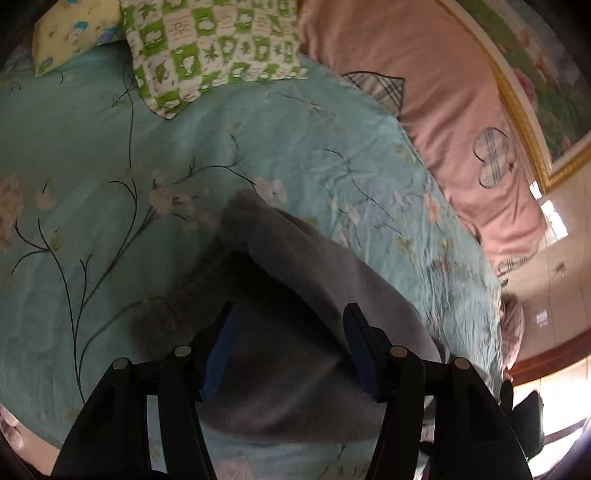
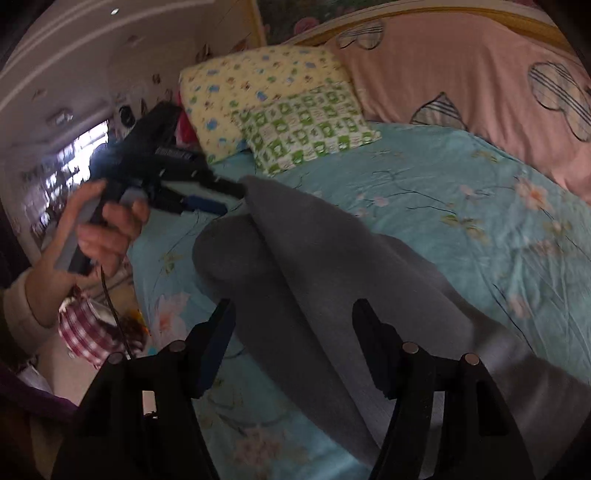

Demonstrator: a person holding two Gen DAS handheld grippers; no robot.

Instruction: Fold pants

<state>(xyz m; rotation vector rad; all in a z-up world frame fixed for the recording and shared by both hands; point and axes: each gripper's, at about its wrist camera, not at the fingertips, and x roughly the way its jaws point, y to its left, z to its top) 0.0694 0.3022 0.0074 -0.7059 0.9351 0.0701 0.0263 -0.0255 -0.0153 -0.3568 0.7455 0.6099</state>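
Grey pants lie in a folded heap on the teal flowered bedsheet. In the left wrist view my left gripper stands open over them, its blue pads clear of the cloth that shows between them. The right wrist view shows the pants running from mid-frame to the lower right, with a raised fold at their far end. My right gripper hangs open above them, pads apart. A hand holds the left gripper at that raised fold, jaws apart.
A green checked pillow and a yellow pillow lie at the head of the bed. A pink quilt fills the far side, below a framed picture. The bed's edge and a red checked cloth are at the left.
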